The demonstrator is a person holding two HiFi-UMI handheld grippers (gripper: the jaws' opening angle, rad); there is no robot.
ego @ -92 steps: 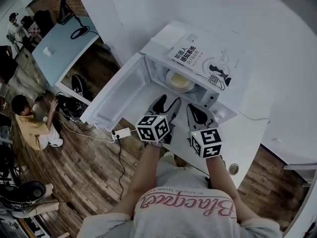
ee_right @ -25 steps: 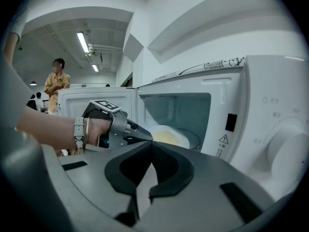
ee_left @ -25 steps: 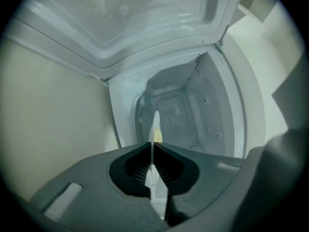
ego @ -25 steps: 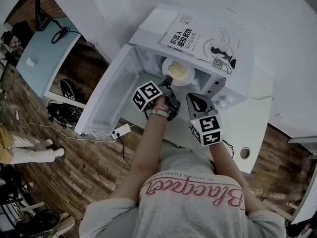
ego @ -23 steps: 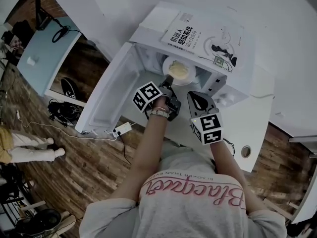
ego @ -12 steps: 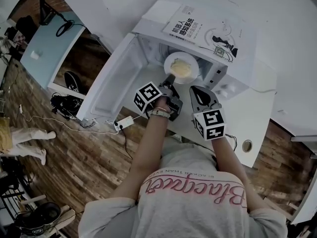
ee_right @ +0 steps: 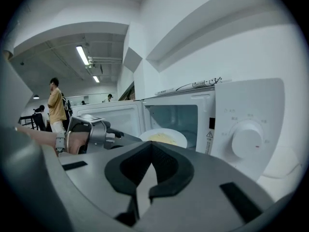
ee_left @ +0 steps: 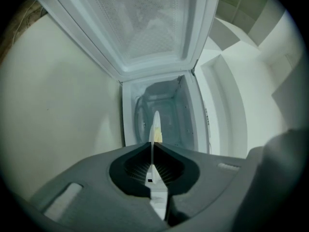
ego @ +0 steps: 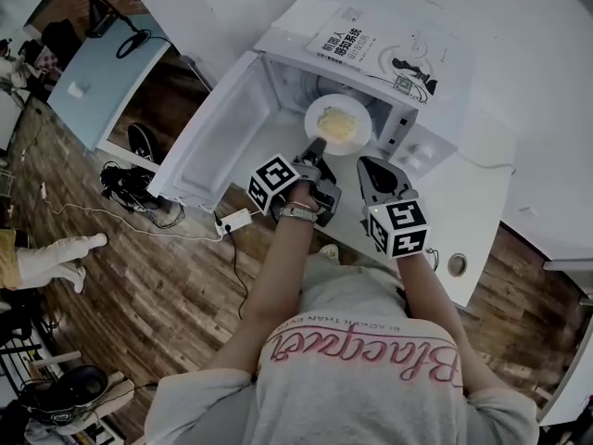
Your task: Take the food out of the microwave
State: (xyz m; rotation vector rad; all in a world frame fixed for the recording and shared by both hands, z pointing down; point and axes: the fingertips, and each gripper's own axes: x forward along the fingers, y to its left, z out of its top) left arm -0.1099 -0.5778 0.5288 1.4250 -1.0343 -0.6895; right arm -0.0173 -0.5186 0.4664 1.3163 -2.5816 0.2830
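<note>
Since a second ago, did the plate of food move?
Yes. The plate slid outward from under the top of the microwave, toward the person; left tool grips it.

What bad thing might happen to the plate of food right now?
The left gripper pinches the plate by one edge only, so it might tip and the food could slide off. The plate is near the microwave opening and may bump its frame. The right gripper is shut and empty, giving no support.

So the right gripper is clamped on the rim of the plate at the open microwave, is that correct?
Not quite: it is the left gripper that is clamped on the rim of the plate at the open microwave, as the left gripper view shows.
</note>
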